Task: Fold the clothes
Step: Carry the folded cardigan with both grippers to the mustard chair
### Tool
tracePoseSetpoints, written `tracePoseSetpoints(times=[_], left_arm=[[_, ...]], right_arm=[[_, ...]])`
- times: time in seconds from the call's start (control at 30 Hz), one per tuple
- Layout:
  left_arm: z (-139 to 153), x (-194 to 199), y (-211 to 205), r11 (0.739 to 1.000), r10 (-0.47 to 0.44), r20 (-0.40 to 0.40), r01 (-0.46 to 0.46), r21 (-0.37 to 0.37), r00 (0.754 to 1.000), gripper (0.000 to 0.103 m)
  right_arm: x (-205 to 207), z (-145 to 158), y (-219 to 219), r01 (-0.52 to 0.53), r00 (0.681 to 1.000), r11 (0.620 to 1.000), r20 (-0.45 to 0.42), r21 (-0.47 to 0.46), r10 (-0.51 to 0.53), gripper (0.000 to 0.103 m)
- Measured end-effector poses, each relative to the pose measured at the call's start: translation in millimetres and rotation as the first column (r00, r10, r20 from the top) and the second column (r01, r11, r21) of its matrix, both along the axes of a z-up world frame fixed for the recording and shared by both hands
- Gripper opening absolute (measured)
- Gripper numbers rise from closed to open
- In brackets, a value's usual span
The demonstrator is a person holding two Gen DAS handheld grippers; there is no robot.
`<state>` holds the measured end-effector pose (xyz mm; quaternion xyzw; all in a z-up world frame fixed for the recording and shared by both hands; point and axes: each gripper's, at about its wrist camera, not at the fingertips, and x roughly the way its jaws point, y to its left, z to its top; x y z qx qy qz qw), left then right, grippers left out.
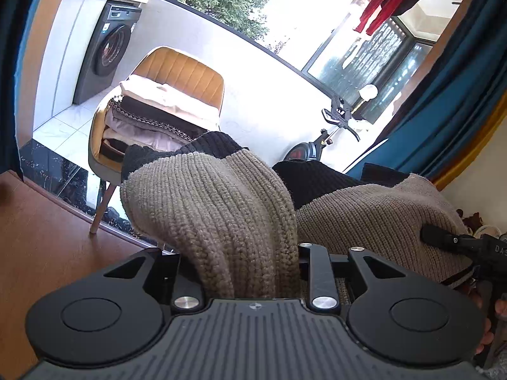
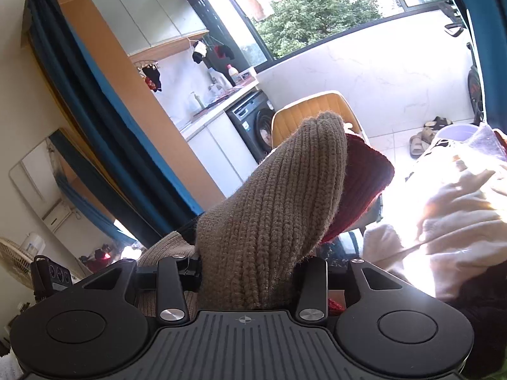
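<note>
A taupe ribbed knit sweater point(image 1: 215, 196) with black trim hangs bunched in the air between both grippers. My left gripper point(image 1: 247, 269) is shut on one thick fold of it, and the cloth hides the fingertips. At the right edge of the left wrist view, a black finger point(image 1: 437, 236) of the other gripper presses into the same sweater. In the right wrist view my right gripper point(image 2: 244, 272) is shut on another fold of the sweater point(image 2: 285, 190), with a dark red knit part point(image 2: 364, 183) behind it.
An orange chair point(image 1: 177, 69) bears a stack of folded clothes point(image 1: 152, 117), with a washing machine point(image 1: 107, 47) behind it. A wooden tabletop point(image 1: 47, 231) lies lower left. A heap of pale clothes point(image 2: 459, 209) sits to the right. Blue curtains and an exercise bike point(image 1: 336, 123) stand nearby.
</note>
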<state>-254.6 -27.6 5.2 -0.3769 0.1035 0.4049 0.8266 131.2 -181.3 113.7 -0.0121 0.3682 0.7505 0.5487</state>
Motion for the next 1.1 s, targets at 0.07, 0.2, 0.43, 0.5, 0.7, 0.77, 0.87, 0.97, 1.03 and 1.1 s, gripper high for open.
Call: tracePoseSetpoints(times=[0.07,0.2,0.43,0.5,0.7,0.77,0.87,0.97,1.03,1.1], left_arm=[[2,-18,42,1.000,-0.022,0.002,0.022,-0.007,1.000,0.029],[12,-46,124,0.998,-0.060,-0.006,0.060,-0.007,0.998,0.029],[27,-66,249,0.997,-0.061,-0.001,0.061,0.041,0.998,0.029],[30,-68,284,0.998,-0.049,0.008,0.048,0.047,0.999,0.029],[32,-57,376,0.996,-0.016,0.010,0.015,0.084,1.000,0.029],[28,-49,404,0.996,0.002,0.015,-0.004,0.085,1.000,0.029],[21,-35,447,0.998,0.035,0.012,-0.036,0.058,0.999,0.029],[17,-19,493,0.998,0.055,-0.015,-0.054,0.036,0.998,0.029],[16,-9,518,0.997,0.066,-0.027,-0.065,0.030,0.997,0.029],[15,1,543,0.997,0.075,-0.031,-0.074,0.022,0.997,0.029]], right_arm=[[-14,-2,40,0.035,0.999,0.999,-0.006,-0.014,-0.035,0.038],[-38,-4,114,0.103,0.994,0.994,-0.026,-0.031,-0.104,0.038],[-63,-3,248,0.138,0.990,0.990,-0.018,0.004,-0.138,0.038],[-62,-2,288,0.129,0.992,0.991,-0.012,0.016,-0.129,0.038],[-40,-6,407,0.118,0.993,0.992,-0.034,0.039,-0.116,0.038],[-31,-13,446,0.101,0.994,0.994,-0.041,0.049,-0.099,0.038],[-18,-22,505,0.064,0.997,0.996,-0.042,0.055,-0.061,0.038],[2,-31,565,0.031,0.998,0.999,-0.060,0.032,-0.029,0.038],[15,-37,603,0.011,0.998,1.000,-0.061,0.014,-0.010,0.038],[26,-42,639,0.007,0.998,1.000,-0.066,-0.002,-0.007,0.038]])
